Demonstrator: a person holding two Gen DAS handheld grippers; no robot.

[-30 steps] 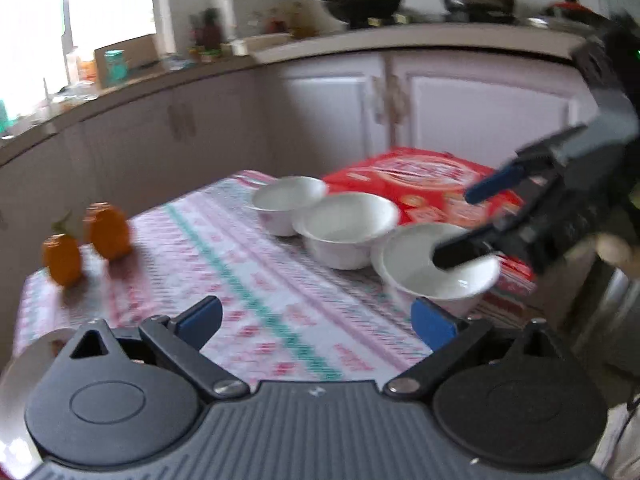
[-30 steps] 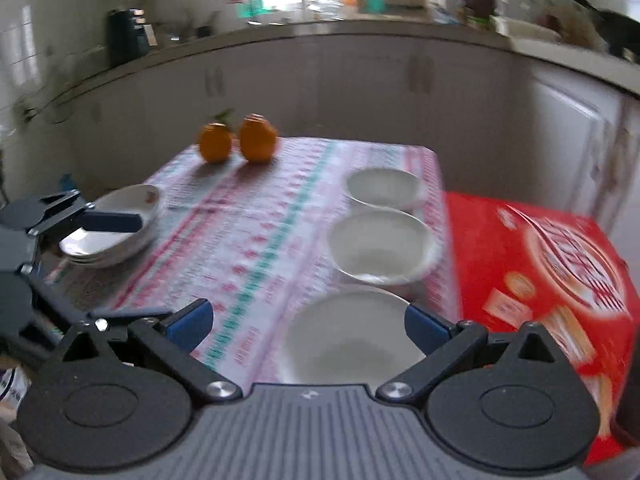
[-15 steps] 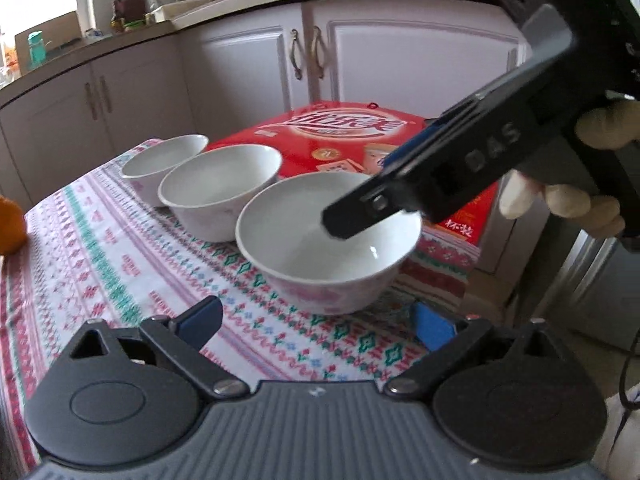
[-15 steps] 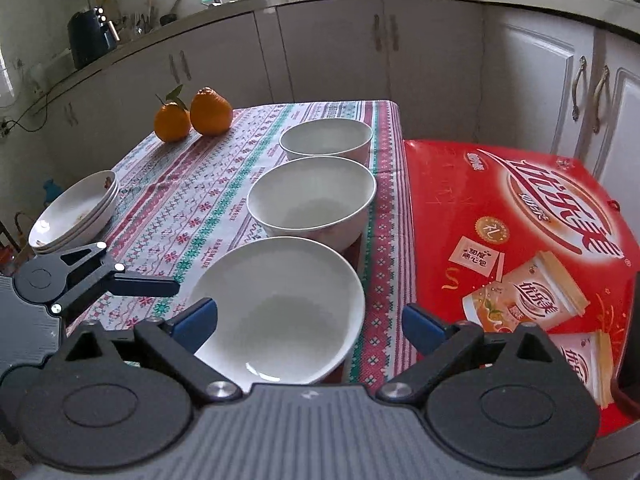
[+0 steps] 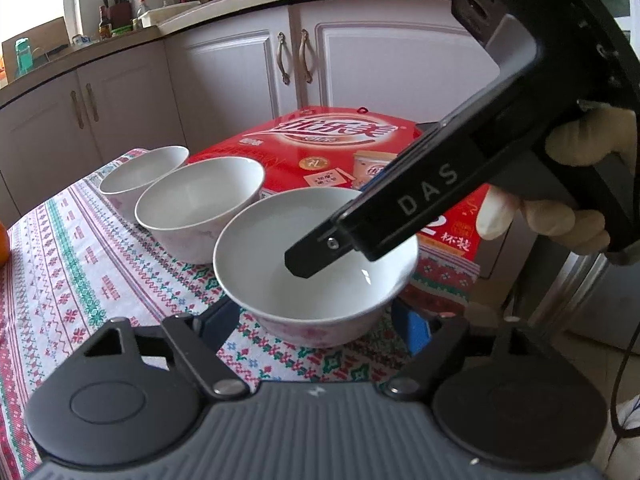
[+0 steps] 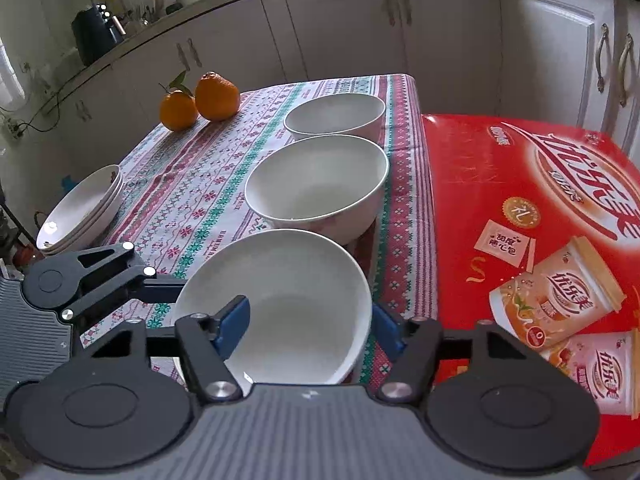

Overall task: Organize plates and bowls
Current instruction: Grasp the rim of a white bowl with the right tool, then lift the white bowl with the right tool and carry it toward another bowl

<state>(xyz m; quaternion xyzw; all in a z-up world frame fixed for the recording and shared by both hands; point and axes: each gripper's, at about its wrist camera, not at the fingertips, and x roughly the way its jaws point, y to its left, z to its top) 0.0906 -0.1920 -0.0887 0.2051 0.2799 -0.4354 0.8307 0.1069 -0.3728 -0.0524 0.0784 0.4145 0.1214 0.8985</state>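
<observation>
Three white bowls stand in a row on the patterned tablecloth (image 6: pixel 192 184). My left gripper (image 5: pixel 316 320) straddles the lower body of the near bowl (image 5: pixel 280 240). Its jaws are closing with a small gap on each side. My right gripper (image 6: pixel 310 326) comes in from the right. Its jaws are closing over the right wall of the near bowl (image 6: pixel 280 280). One blue pad (image 6: pixel 234 320) is inside the bowl, far from that wall, and the other is outside the rim. The middle bowl (image 6: pixel 316 184) and far bowl (image 6: pixel 334 114) stand untouched. A stack of white plates (image 6: pixel 84 204) sits at the table's left edge.
A large red carton (image 6: pixel 520 220) lies against the table's right side, level with the bowls. Two oranges (image 6: pixel 216 96) rest at the far left of the cloth. White cabinets (image 5: pixel 380 72) close the far side. A gloved hand (image 5: pixel 560 220) holds the right gripper.
Both grippers have come down and in on the near bowl. Both pairs of jaws have narrowed, and the right gripper's left pad now sits inside the bowl.
</observation>
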